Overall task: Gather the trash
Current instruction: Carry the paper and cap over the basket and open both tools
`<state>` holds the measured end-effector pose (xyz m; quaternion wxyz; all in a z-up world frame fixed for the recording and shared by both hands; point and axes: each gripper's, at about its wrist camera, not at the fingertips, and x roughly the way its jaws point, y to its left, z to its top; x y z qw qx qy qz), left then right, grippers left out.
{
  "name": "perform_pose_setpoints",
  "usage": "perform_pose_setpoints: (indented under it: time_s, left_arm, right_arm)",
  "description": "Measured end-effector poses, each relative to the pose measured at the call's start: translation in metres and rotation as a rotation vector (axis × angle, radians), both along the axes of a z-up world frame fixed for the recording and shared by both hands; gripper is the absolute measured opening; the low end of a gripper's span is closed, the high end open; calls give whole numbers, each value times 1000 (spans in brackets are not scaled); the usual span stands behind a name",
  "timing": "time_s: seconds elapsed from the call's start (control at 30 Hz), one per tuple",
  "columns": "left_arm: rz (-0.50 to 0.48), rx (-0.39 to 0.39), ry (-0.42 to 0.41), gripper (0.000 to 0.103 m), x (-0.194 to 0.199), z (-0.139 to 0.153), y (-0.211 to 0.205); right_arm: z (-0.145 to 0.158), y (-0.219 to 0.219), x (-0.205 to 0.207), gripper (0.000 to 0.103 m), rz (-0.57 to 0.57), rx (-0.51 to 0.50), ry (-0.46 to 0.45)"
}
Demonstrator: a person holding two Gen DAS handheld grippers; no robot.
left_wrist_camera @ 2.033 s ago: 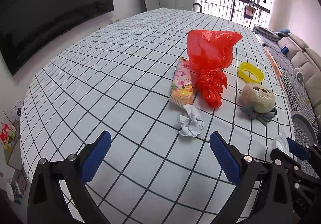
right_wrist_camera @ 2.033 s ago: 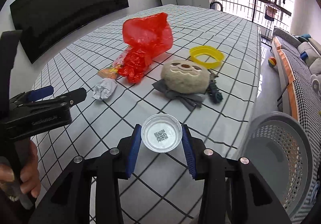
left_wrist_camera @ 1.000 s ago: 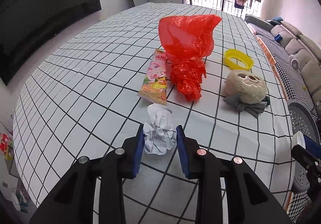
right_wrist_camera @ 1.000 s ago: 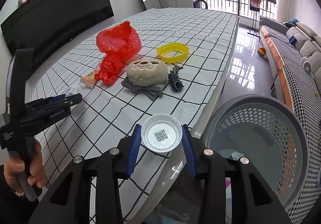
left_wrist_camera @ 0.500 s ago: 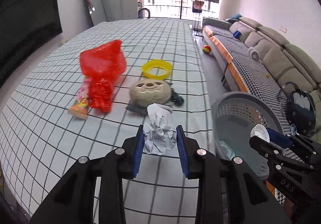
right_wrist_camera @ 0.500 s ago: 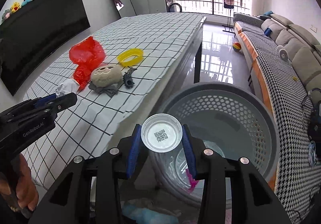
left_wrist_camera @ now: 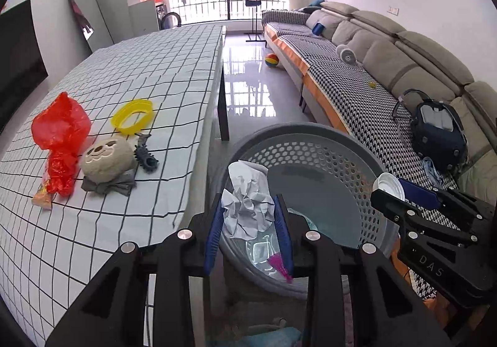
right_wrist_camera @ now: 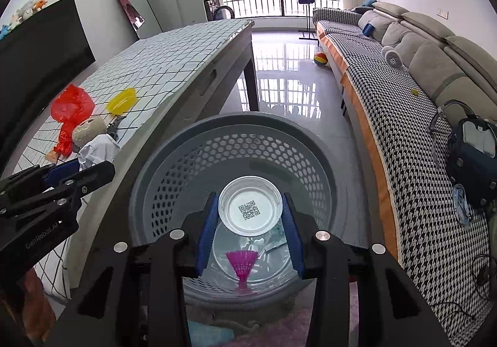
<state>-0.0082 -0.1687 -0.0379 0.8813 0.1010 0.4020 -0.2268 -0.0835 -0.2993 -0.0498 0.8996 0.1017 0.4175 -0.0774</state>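
Right now both handheld grippers hang over a grey perforated laundry basket (right_wrist_camera: pixel 198 160) that stands on the floor at the near end of a long table (left_wrist_camera: pixel 155 83) covered in a checked cloth. The left gripper (left_wrist_camera: pixel 248 227) is clenched on a crumpled ball of white paper (left_wrist_camera: pixel 247 207), its blue pads (left_wrist_camera: pixel 212 232) pressing the paper from both sides, and it sits above the basket's left rim, close to the table edge. The right gripper (right_wrist_camera: pixel 250 232) grasps a small clear plastic lid (right_wrist_camera: pixel 250 210) printed with a square code, held flat between its blue pads (right_wrist_camera: pixel 205 229) over the middle of the basket. Down inside the basket lies a magenta fan-shaped piece of plastic (right_wrist_camera: pixel 241 263) along with some clear wrapping.

On the table to the left, a crumpled red plastic bag (left_wrist_camera: pixel 60 142) lies beside a round beige plush toy (left_wrist_camera: pixel 105 157) with a stitched face and a grey bow. A snack wrapper (left_wrist_camera: pixel 42 198) pokes out from under the near end of the bag. A small dark spiky toy (left_wrist_camera: pixel 146 156) rests just to the right of the plush, and a yellow ring (left_wrist_camera: pixel 133 115) lies a little farther along the cloth.

To the right, a long grey sofa (right_wrist_camera: pixel 435 45) with a houndstooth cover runs along the wall, and a dark blue bag (right_wrist_camera: pixel 475 154) sits on it. A striped ball (right_wrist_camera: pixel 321 59) rests on the shiny floor in the distance, near the barred balcony doors.
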Motion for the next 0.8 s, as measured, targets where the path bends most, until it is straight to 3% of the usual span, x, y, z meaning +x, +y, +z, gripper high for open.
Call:
perform_pose_setpoints:
  time_s: [0.47,0.57,0.63,0.8]
  left_arm:
    - [8,44,52,36,15,-24,-25]
    - [7,50,49,45,15,-24,-27]
    - [10,53,44,62,15,-24,-26]
    - [11,54,40,66,16,-23,-26]
  right_arm:
    - [-26,-21,16,39,20,41,47]
    - [-26,-22,17,43,19,38,43]
    - [-25,-23,17,53,16,41,36]
    - [-24,-25,17,57,8,48,28]
